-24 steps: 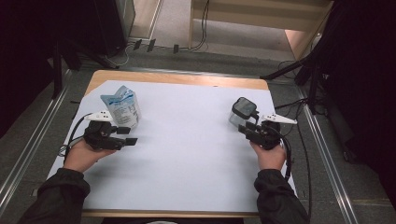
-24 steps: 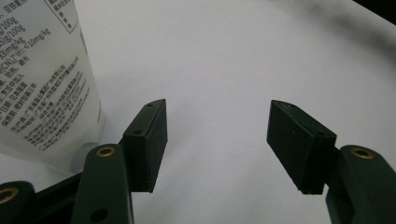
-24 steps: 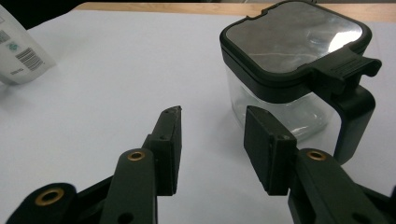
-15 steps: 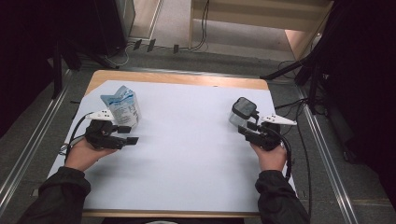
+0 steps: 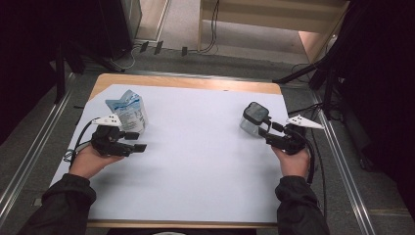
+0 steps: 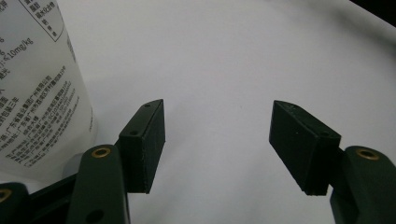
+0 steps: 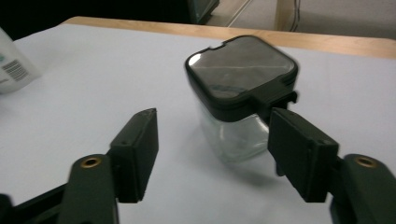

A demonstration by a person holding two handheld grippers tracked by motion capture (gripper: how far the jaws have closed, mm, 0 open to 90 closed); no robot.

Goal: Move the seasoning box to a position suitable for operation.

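High view: left tongs [image 5: 139,142] just beside soft white-blue printed pouch [image 5: 128,110], right tongs [image 5: 264,133] by clear square glass jar with dark lid [image 5: 254,119], both on white-covered desk [image 5: 195,166].

Left gripper view: wide, empty; pouch [image 6: 37,84] outside jaws, likely nudged over.

Right gripper view: wide; jar [image 7: 240,93] off-centre, may clip and slide it.

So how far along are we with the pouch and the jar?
Nothing looks done yet. The clear jar with the black lid stands closed on the white sheet, and the blue-and-white pouch stands upright. The right gripper is open just short of the jar, the left gripper open beside the pouch, gripping nothing. Grasping both, and anything after, is left.
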